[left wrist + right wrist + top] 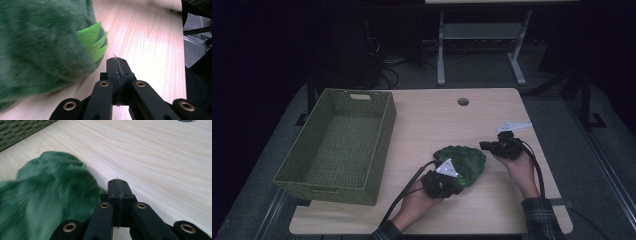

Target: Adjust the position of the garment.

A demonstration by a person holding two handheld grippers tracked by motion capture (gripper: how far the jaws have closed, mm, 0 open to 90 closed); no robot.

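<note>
Fuzzy dark green plush toy (pixel 462 161), bright green spikes, lying on table (pixel 432 125)

Your surface (pixel 492 200) is a pale wood-grain top w/ rounded corners and a round cable hole (pixel 463 101) near the far edge, centre-right. On its left side sits a green woven basket (pixel 381 150), long side running front to back, handle slot in the far wall; its near-left corner looks to reach the surface's left edge. A dark green plush (pixel 464 160) lies on the wood right of centre, towards your side, well apart from the basket. In your left gripper view the plush (pixel 37 50) shows bright green spikes (pixel 93 41) beside bare wood. The plush rests directly on the top.
</note>
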